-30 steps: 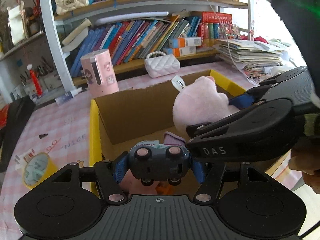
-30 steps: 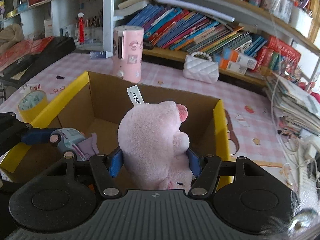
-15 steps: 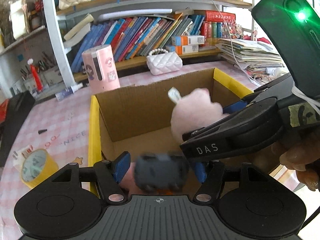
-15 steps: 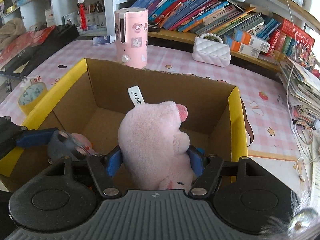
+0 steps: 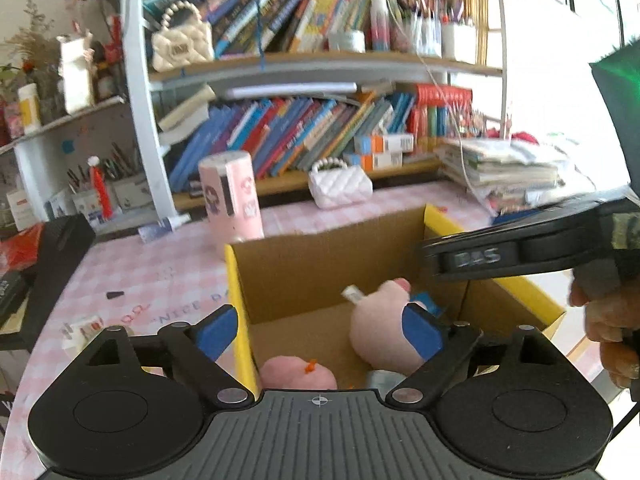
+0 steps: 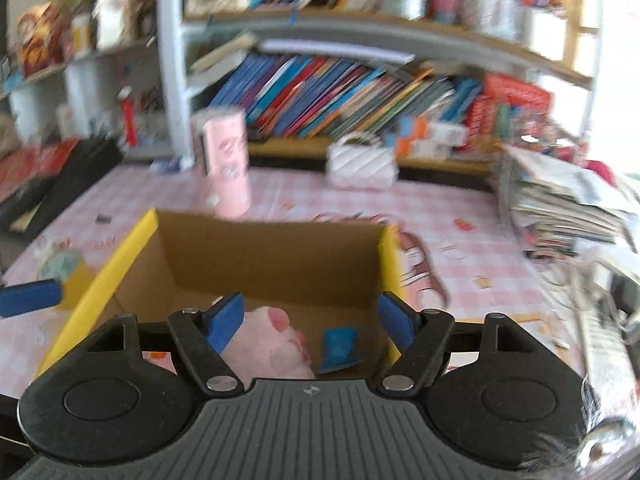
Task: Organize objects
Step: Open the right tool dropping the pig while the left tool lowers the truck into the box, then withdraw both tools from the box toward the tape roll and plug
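Bookshelves crammed with slanting books stand behind a pink checked tablecloth (image 5: 132,280), where an open cardboard box (image 5: 320,264) with yellow flaps sits near a pink cylindrical container (image 5: 232,200) and a white quilted purse (image 5: 340,186). Seen from the left wrist camera, the left gripper (image 5: 320,330) hangs above the box's near left corner with its blue-padded fingers (image 5: 216,330) spread wide and nothing between them. On the box floor lie a pink plush toy (image 5: 380,332), a second, rounder pink plush (image 5: 296,374) and a small grey toy car (image 5: 382,380), mostly hidden. From the right wrist camera, which is blurred, the right gripper (image 6: 312,322) is also wide open and empty above the box, the pink plush toy lying beneath its left finger and a small blue object (image 6: 338,350) beside it.
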Available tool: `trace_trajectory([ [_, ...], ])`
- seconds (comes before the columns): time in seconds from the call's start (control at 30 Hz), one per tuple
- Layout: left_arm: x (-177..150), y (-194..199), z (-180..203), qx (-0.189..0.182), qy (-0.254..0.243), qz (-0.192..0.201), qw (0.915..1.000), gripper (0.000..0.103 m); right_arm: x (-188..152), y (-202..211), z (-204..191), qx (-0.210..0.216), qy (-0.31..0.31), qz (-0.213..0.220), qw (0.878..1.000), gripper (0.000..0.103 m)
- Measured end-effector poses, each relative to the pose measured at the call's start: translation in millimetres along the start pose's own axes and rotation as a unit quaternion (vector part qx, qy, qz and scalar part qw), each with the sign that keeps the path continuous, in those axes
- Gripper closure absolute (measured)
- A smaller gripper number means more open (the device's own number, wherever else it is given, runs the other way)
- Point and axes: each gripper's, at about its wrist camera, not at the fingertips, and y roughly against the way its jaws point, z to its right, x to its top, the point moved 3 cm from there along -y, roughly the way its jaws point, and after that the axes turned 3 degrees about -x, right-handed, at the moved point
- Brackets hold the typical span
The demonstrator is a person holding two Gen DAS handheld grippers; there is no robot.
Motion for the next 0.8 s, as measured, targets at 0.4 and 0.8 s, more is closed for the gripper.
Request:
trace_trajectory([
  [0.4, -15.0, 48.4, -23.8, -0.019, 0.021, 0.027, 0.9993, 0.01, -44.7, 80.4, 22.7, -0.12, -0.101, 0.031, 0.987, 0.03],
  [0.8, -81.2, 73.4, -66.5, 0.003, 0.038, -0.058, 0.9976, 0.01, -110.3, 98.6, -55.8, -0.107, -0.092, -0.057, 0.988, 0.03],
])
